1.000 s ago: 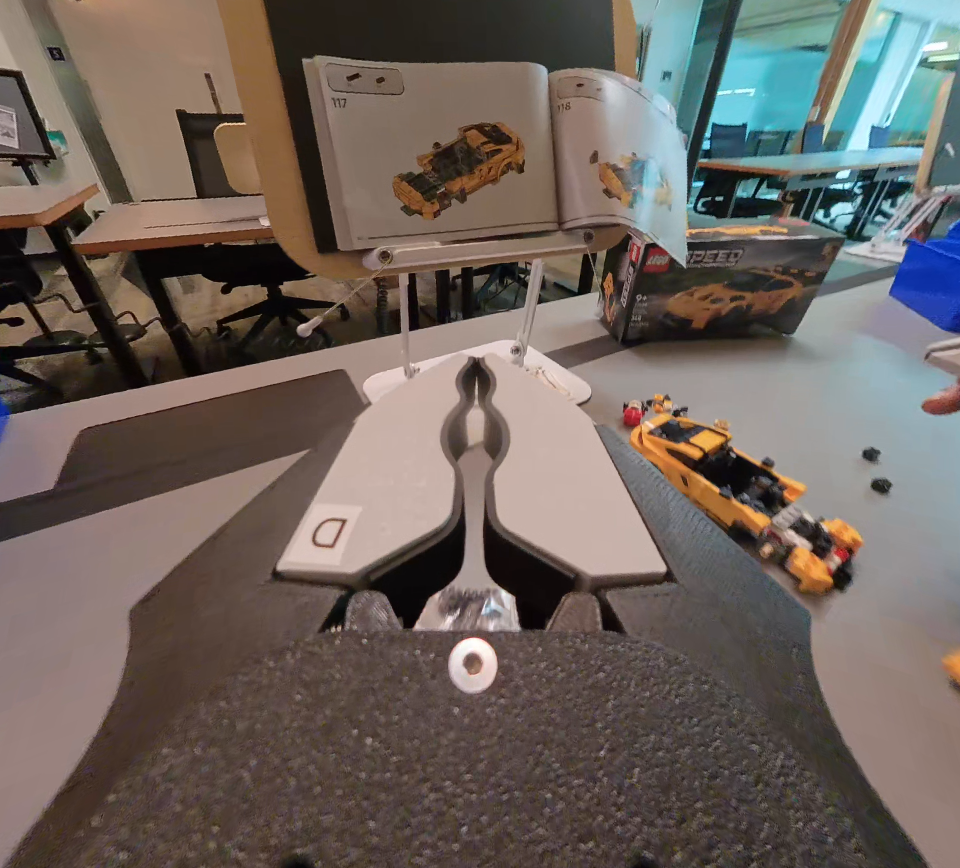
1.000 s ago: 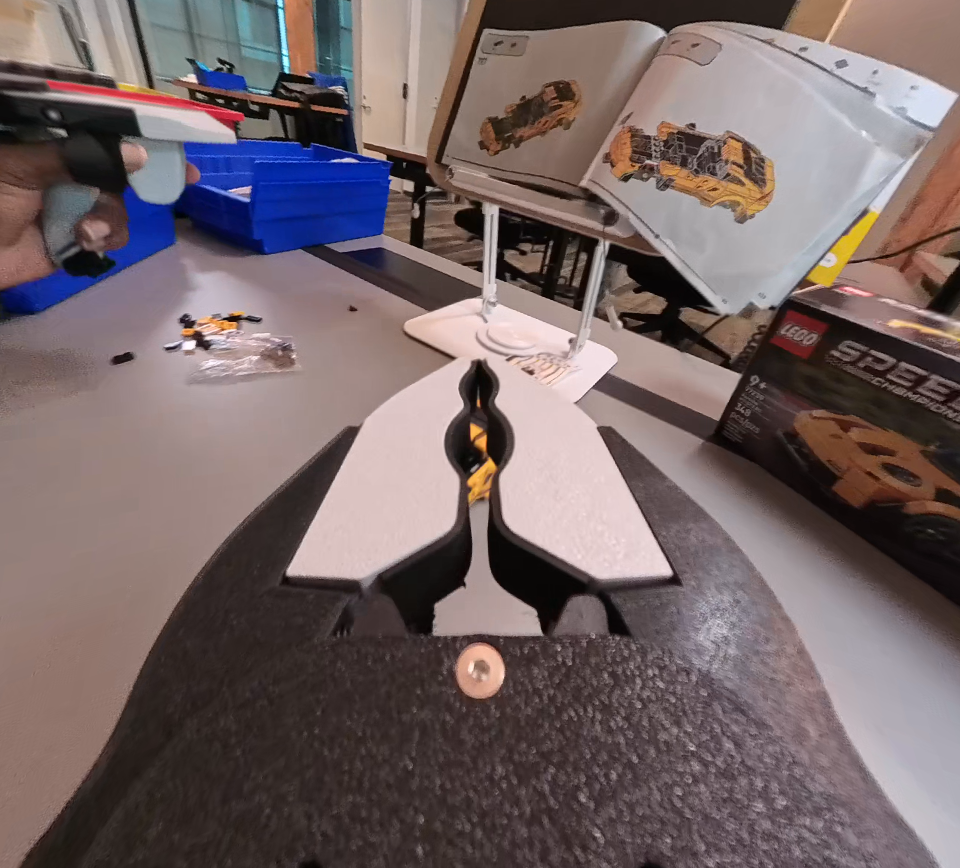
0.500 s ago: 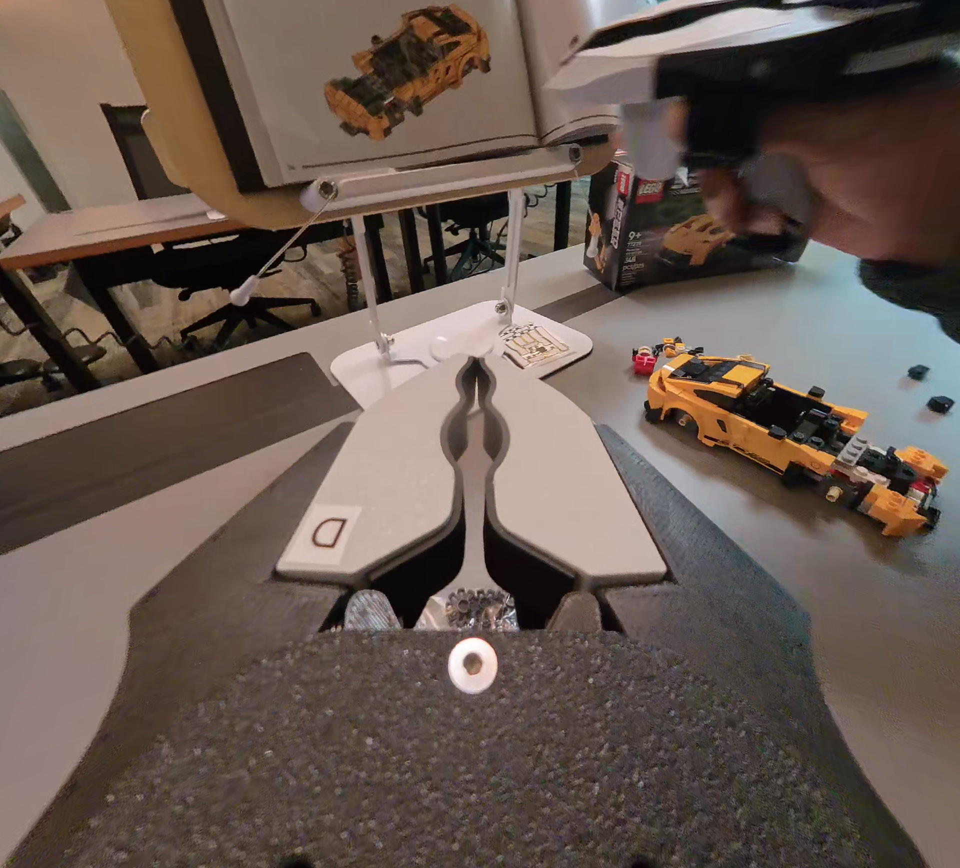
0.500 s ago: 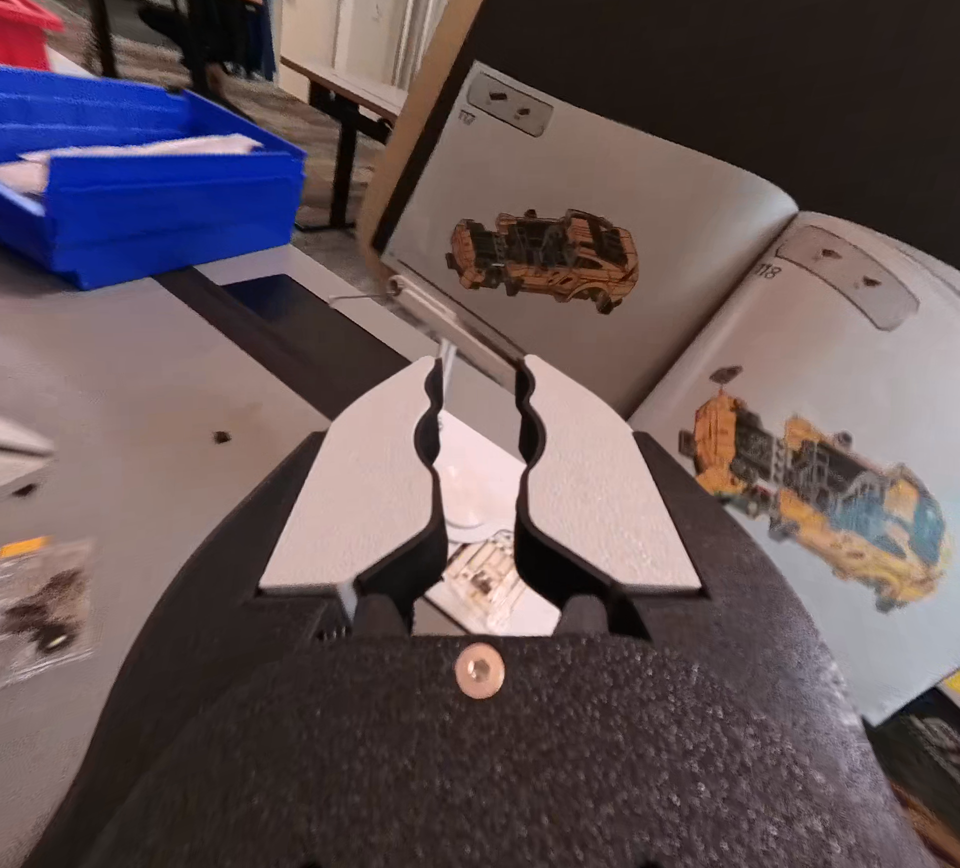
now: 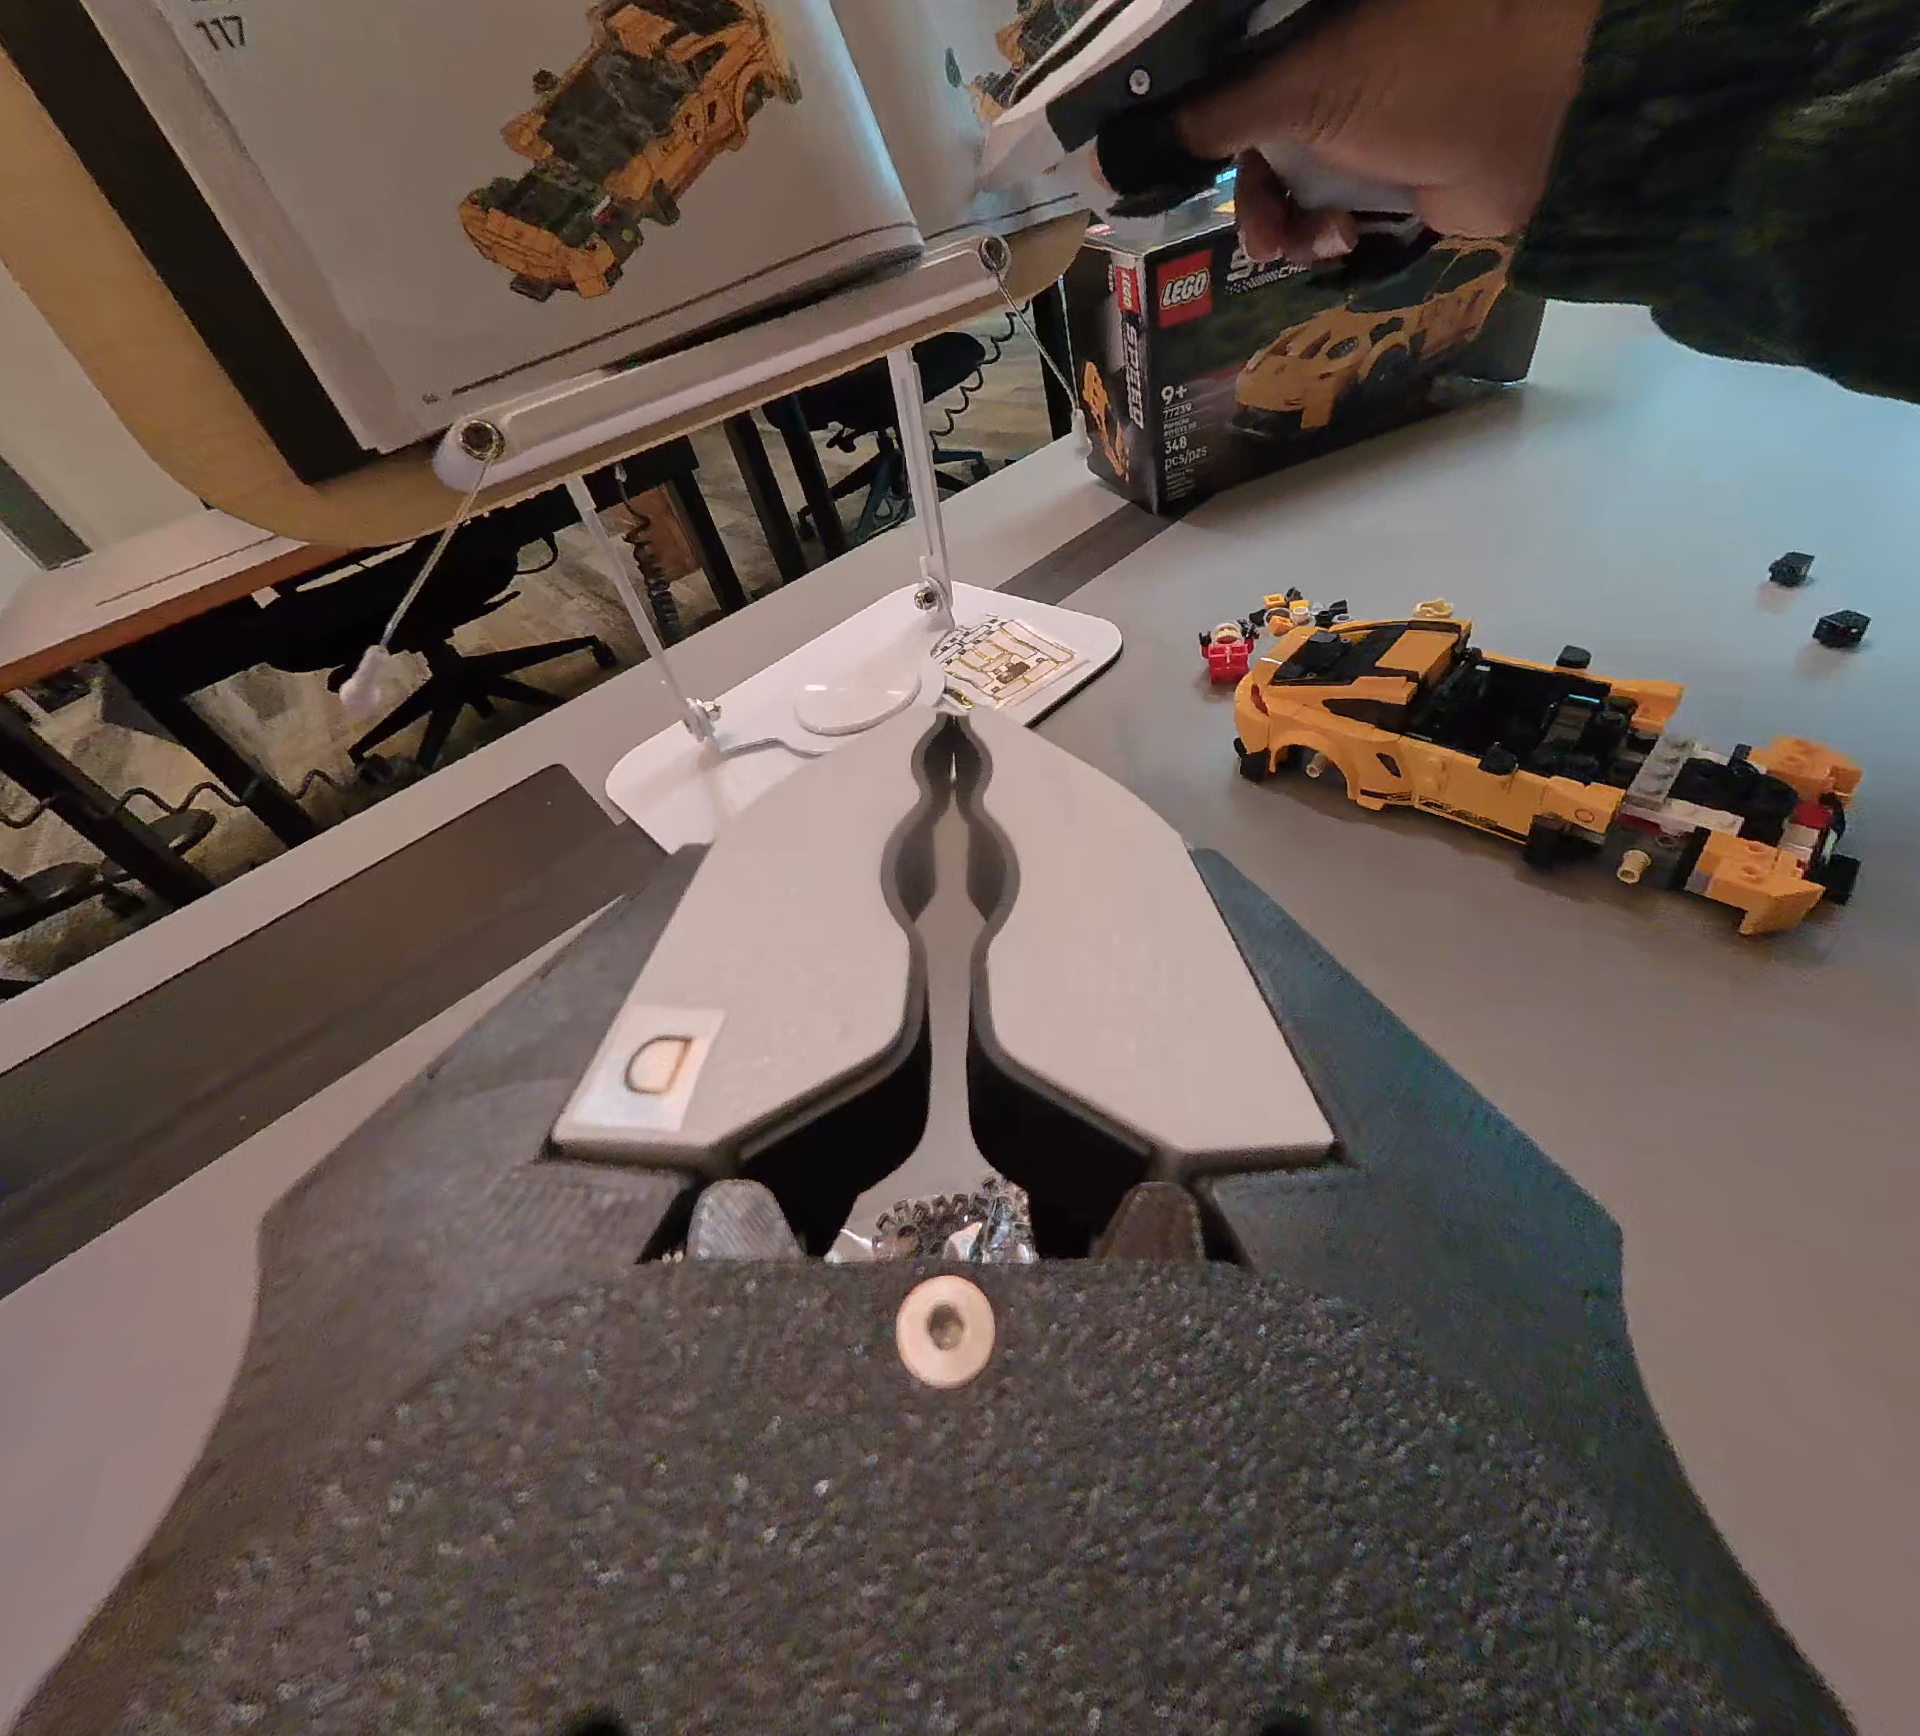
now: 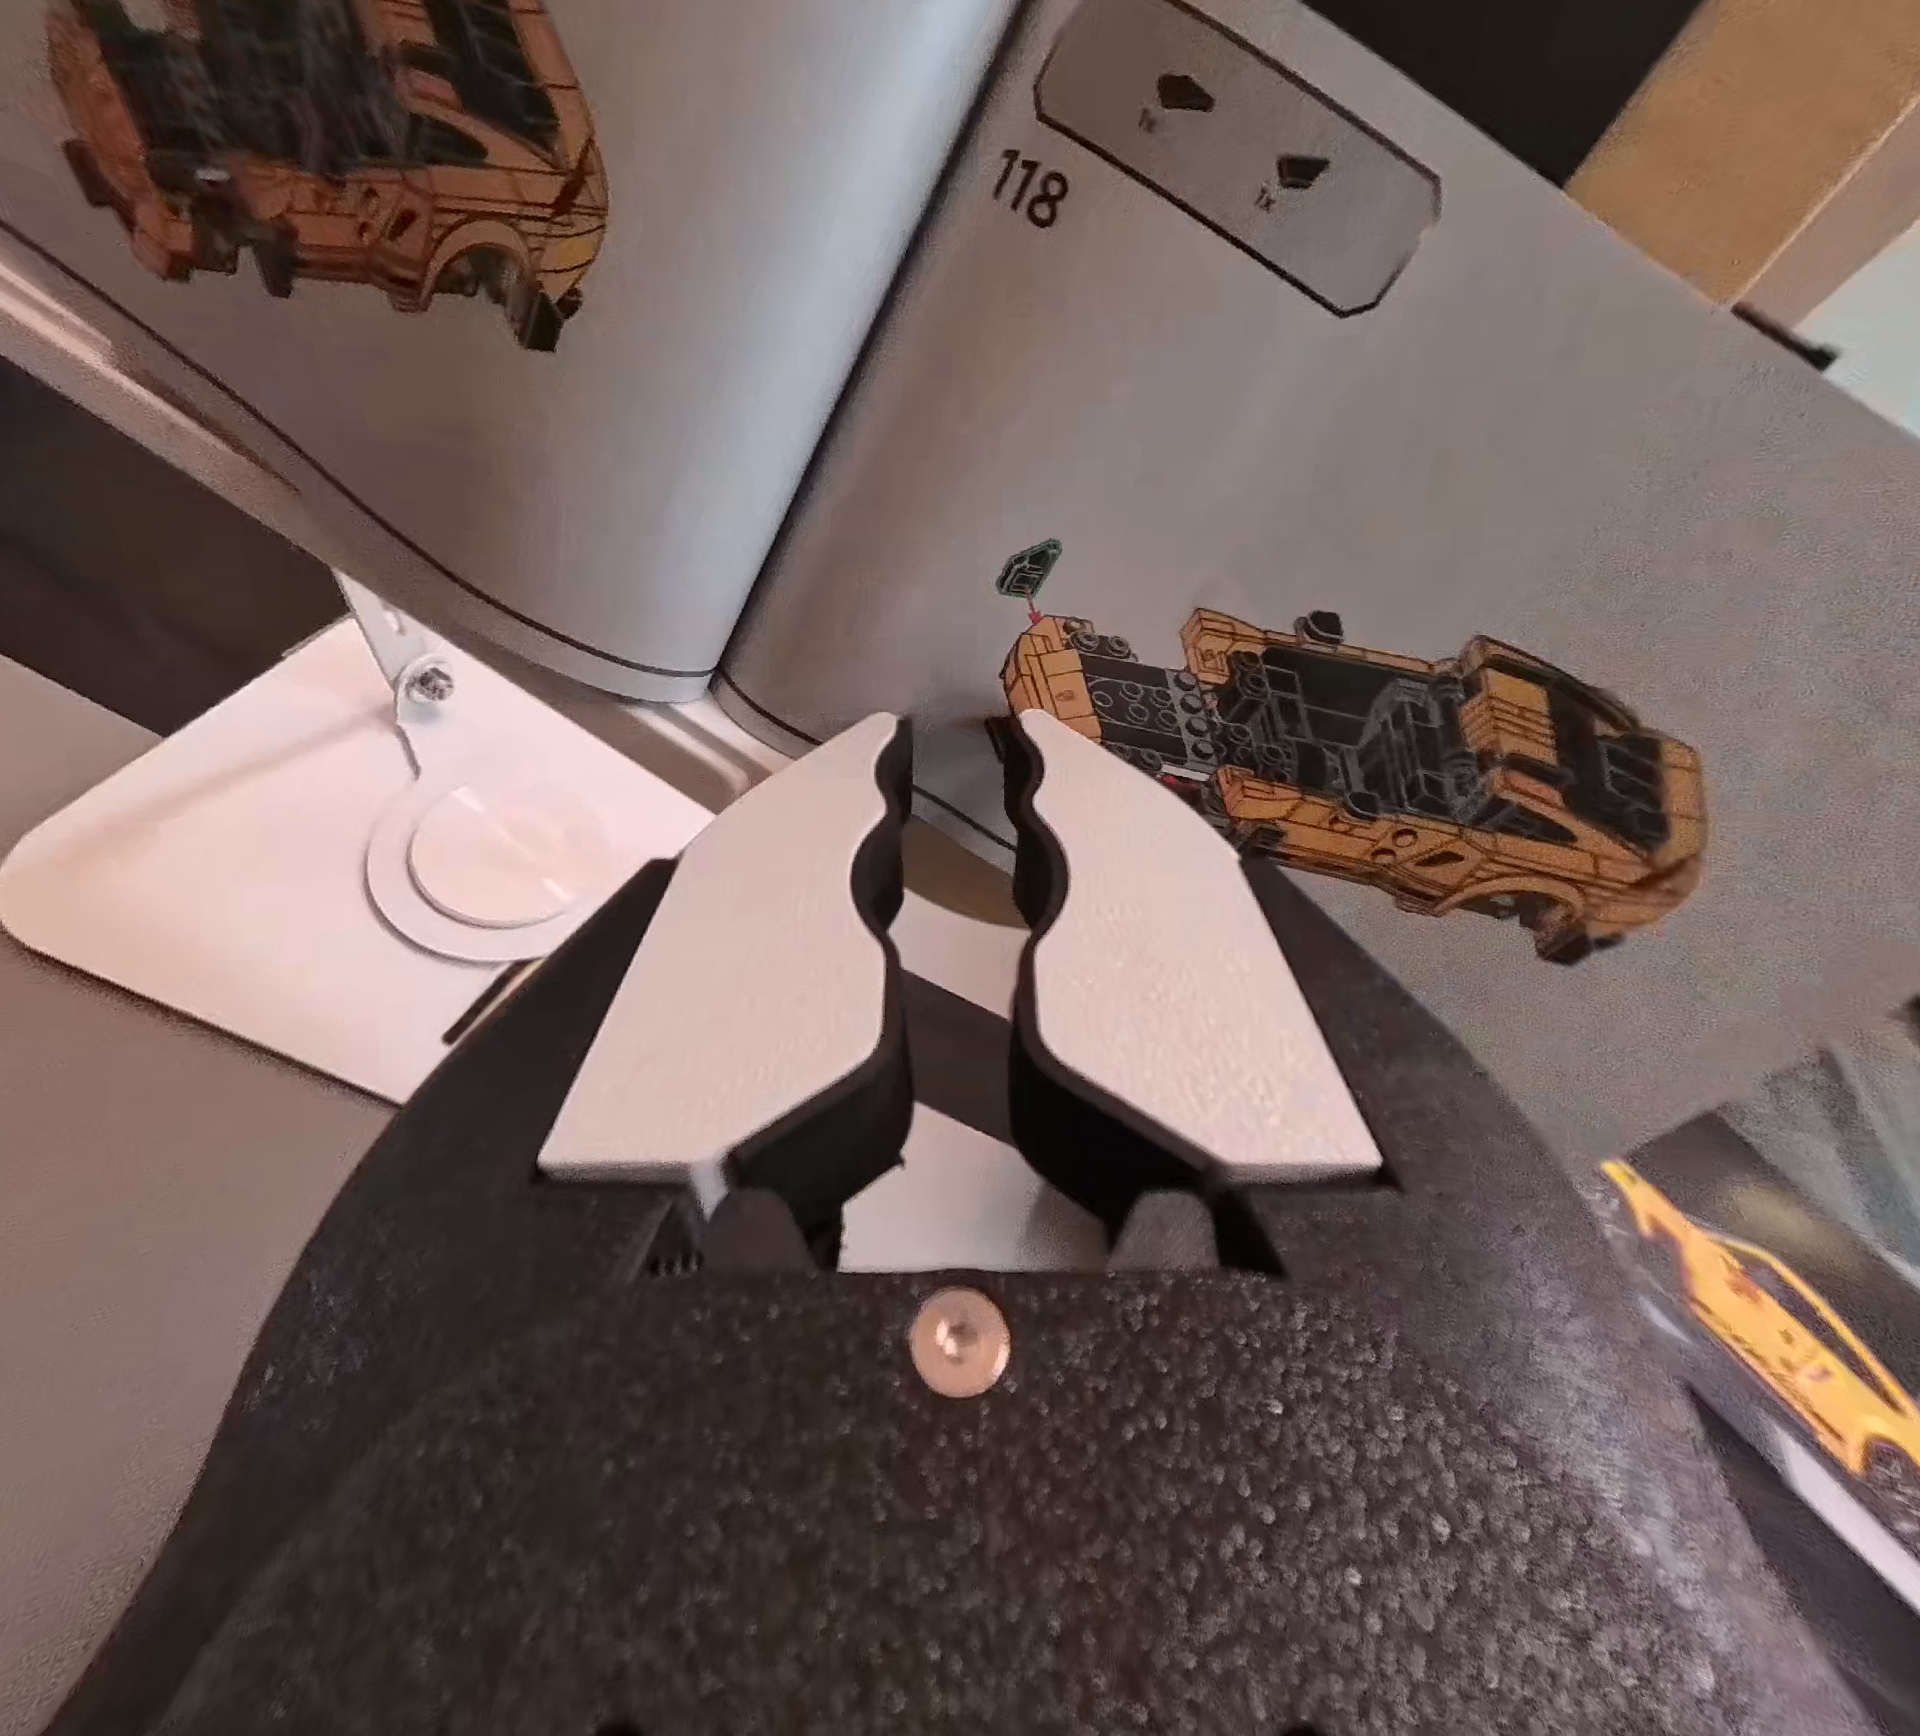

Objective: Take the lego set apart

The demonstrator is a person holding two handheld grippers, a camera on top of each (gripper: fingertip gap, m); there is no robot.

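A: Where did you leave the yellow-and-black brick car (image 5: 1538, 756)?

B: You had it flat on the grey table (image 5: 1558, 1115), roofless and part-stripped, with loose black studs (image 5: 1839, 627) well apart from it. Nothing held it.

A: And your left gripper (image 5: 951, 736)?

B: Its grey fingers were pressed together on nothing, low over the table near the white stand base (image 5: 727, 761); parked, I'd judge.

A: Why was your right gripper (image 6: 958, 730) up at the open white instruction booklet (image 6: 1351, 491)?

B: Its fingers were spread a little, tips just beside the right-hand page's lower edge. I'd guess you meant to turn that page. The stand kept the booklet propped where you could read it.
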